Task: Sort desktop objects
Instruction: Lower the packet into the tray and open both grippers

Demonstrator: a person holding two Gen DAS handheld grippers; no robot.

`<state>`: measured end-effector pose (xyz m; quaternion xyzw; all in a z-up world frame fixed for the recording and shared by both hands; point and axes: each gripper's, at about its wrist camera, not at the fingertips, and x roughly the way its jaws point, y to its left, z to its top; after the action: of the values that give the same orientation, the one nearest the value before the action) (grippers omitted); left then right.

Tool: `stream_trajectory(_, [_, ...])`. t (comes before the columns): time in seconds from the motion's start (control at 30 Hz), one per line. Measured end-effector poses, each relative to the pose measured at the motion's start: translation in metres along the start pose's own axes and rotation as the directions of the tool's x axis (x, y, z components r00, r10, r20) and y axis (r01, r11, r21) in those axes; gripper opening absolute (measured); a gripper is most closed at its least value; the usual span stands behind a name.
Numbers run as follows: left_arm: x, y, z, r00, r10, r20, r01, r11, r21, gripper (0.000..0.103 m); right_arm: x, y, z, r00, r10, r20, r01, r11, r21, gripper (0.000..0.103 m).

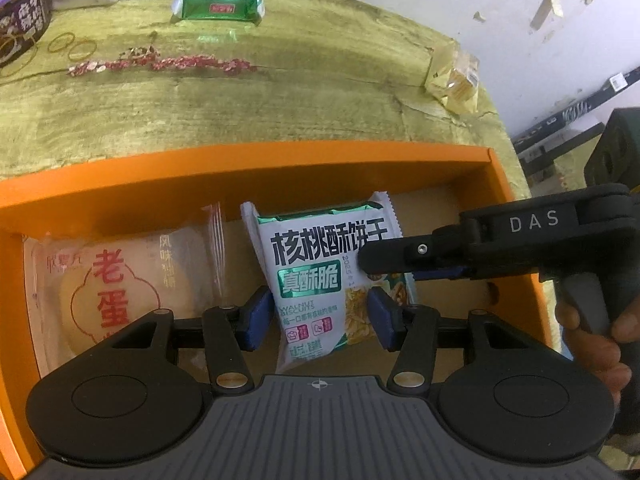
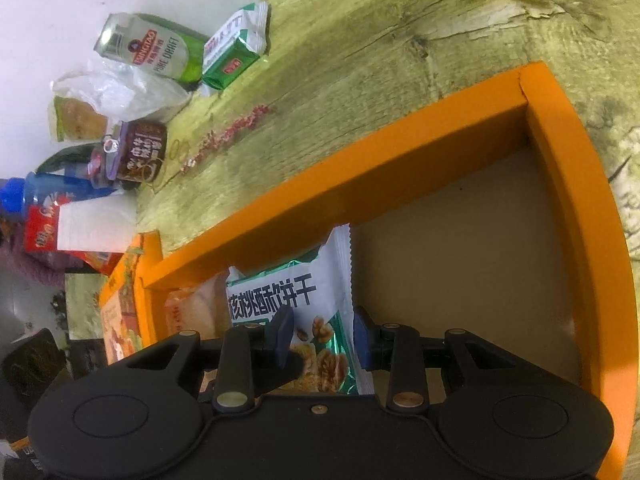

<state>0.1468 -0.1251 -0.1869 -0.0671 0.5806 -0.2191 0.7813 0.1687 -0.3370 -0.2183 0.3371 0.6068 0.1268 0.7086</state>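
Observation:
A white and green walnut biscuit packet [image 1: 312,264] [image 2: 320,300] leans tilted inside the orange box [image 1: 240,172] [image 2: 360,168], its top near the far wall. My left gripper [image 1: 319,316] has its blue pads close against the packet's lower half, one at the left edge, one on the right side. My right gripper [image 2: 323,338] comes in from the right [image 1: 384,268] and is shut on the packet's right part, one finger lying over its face. A clear cake packet with red writing [image 1: 120,280] [image 2: 192,308] lies in the box to the left.
On the green wooden table behind the box lie a green packet [image 1: 220,0] [image 2: 232,56], a yellow packet [image 1: 456,76], a red dried sprig [image 1: 160,64], rubber bands [image 1: 72,46], a purple can [image 2: 140,152] and a beer can [image 2: 148,48]. The box's right half shows bare floor [image 2: 460,280].

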Motion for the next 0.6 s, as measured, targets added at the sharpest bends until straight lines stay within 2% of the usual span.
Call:
stream_trajectory(0.27, [0.002, -0.002, 0.002, 1.0, 0.019, 0.01, -0.019, 0.999, 0.036, 0.061, 0.002, -0.003, 0.005, 1.0, 0.008, 0.0, -0.008, 1.0, 0.002, 0.033])
stream_trajectory(0.37, [0.001, -0.003, 0.003, 1.0, 0.024, 0.008, -0.024, 0.999, 0.045, 0.064, 0.002, 0.0, 0.005, 1.0, -0.007, 0.007, 0.007, 1.0, -0.009, 0.039])
stream_trajectory(0.47, [-0.006, -0.007, 0.003, 0.998, 0.046, 0.03, -0.048, 0.996, 0.07, 0.071, 0.0, 0.005, 0.005, 1.0, -0.026, 0.012, 0.027, 0.999, -0.041, 0.039])
stream_trajectory(0.6, [-0.018, -0.01, 0.001, 0.997, 0.053, 0.05, -0.058, 0.993, 0.104, 0.072, -0.005, 0.01, 0.005, 0.998, -0.053, 0.034, 0.055, 0.996, -0.071, 0.039])
